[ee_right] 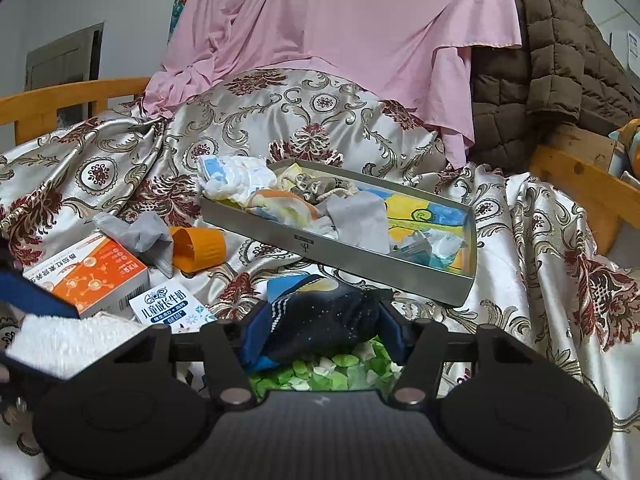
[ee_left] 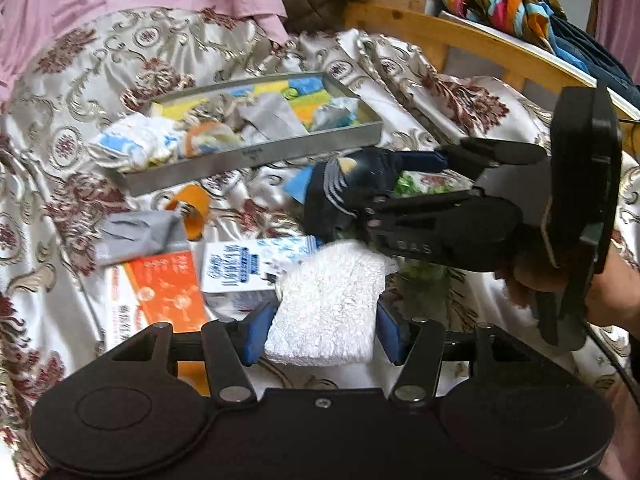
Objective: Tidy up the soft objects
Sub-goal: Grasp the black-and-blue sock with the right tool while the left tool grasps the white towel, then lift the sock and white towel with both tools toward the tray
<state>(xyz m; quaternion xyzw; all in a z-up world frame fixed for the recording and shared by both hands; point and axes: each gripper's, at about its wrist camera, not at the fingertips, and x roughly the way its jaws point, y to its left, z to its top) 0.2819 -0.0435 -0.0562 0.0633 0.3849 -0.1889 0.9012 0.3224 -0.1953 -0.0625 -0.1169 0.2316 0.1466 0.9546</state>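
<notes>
My left gripper [ee_left: 322,326] is shut on a white fluffy towel [ee_left: 328,304], held low over the bed. The same white towel [ee_right: 68,340] shows at the left edge of the right wrist view. My right gripper [ee_right: 320,336] is shut on a dark navy sock [ee_right: 324,324] with white stripes; from the left wrist view that navy sock [ee_left: 340,188] hangs between the right gripper's fingers, in front of the tray. A grey metal tray [ee_left: 256,154] sits further back on the bedspread, holding several cloths and socks. The tray's [ee_right: 348,264] front wall faces the right gripper.
On the patterned bedspread [ee_left: 60,92] lie a grey sock [ee_left: 140,234], an orange cup [ee_left: 194,210], an orange box [ee_left: 168,288] and a milk carton [ee_left: 244,266]. A green and white speckled item [ee_right: 332,372] lies under the right gripper. A wooden bed rail [ee_left: 472,46] runs behind.
</notes>
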